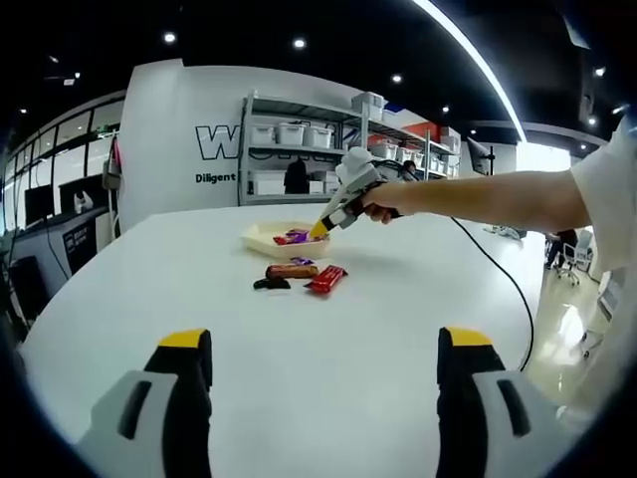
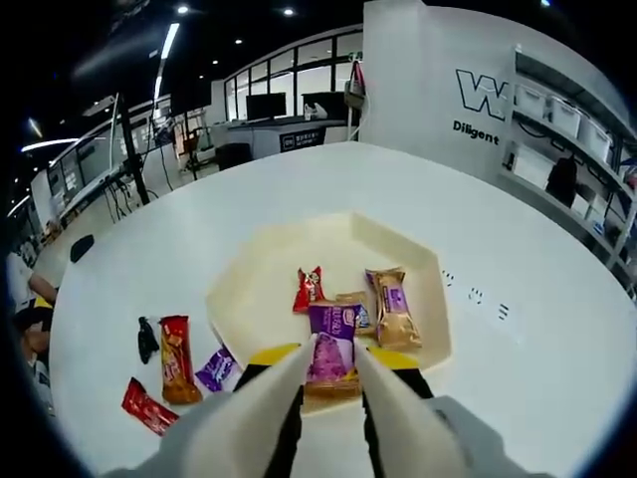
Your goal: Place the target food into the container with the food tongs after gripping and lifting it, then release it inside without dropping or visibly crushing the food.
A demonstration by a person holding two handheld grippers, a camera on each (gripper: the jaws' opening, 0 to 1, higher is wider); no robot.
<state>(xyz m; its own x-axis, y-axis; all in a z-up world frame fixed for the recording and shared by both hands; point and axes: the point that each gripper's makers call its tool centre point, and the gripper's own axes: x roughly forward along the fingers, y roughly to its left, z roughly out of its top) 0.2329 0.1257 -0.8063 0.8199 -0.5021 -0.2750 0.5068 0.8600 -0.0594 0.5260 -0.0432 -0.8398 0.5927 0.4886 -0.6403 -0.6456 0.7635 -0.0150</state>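
Two grippers in play. Left gripper (image 1: 323, 398) idle, jaws spread wide, low over bare table (image 1: 299, 329), well apart from snacks. Loose snacks near container: red wrapper (image 2: 147, 406), orange bar (image 2: 175, 370), small purple packet (image 2: 215, 368). Container (image 2: 259, 279) holds several packets. Right gripper (image 2: 328, 398) clenched on purple snack (image 2: 330, 349), long axis along jaws, hanging just over container's near rim. Nudge forward before release looks needed; open floor ahead.
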